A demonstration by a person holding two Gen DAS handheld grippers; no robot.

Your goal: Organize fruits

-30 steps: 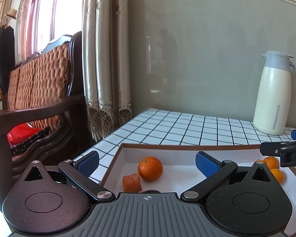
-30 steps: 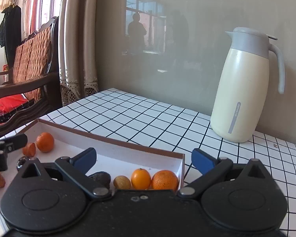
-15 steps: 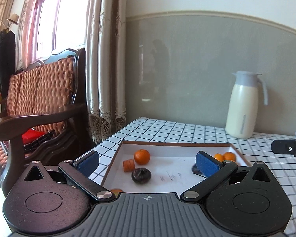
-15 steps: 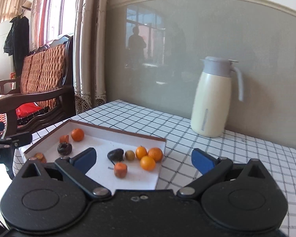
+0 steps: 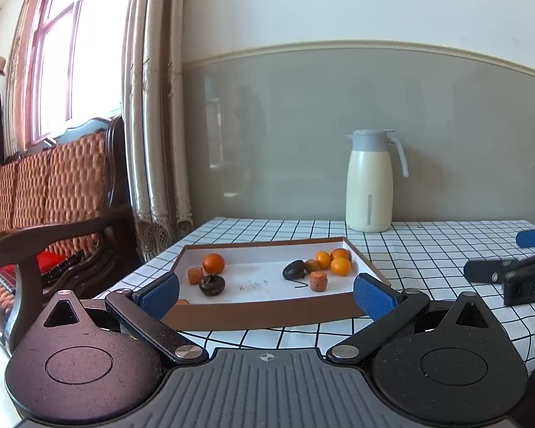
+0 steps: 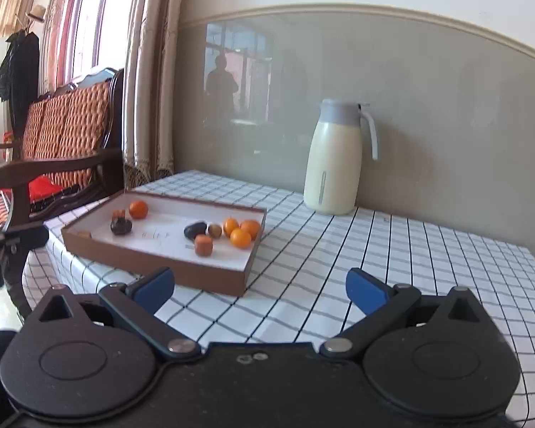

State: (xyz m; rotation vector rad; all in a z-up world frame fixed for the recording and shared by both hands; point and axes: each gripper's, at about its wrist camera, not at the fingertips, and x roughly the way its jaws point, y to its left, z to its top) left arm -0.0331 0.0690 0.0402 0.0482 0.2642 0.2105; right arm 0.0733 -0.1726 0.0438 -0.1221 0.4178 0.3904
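A shallow brown box with a white floor sits on the checked table and holds several fruits. At its left lie an orange, a small red-orange piece and a dark round fruit. At its right lie a dark oval fruit, a brownish fruit, three small oranges and a red-orange piece. My left gripper is open before the box's near wall. My right gripper is open over the tablecloth, right of the box.
A cream thermos jug with a grey lid stands at the back by the wall. A wooden armchair with woven cushions and a curtain are at the left, off the table's edge. The right gripper's fingers show at the right.
Both grippers have pulled back and up from the box, so the whole box and its fruit now show farther away. Both stay open and empty.
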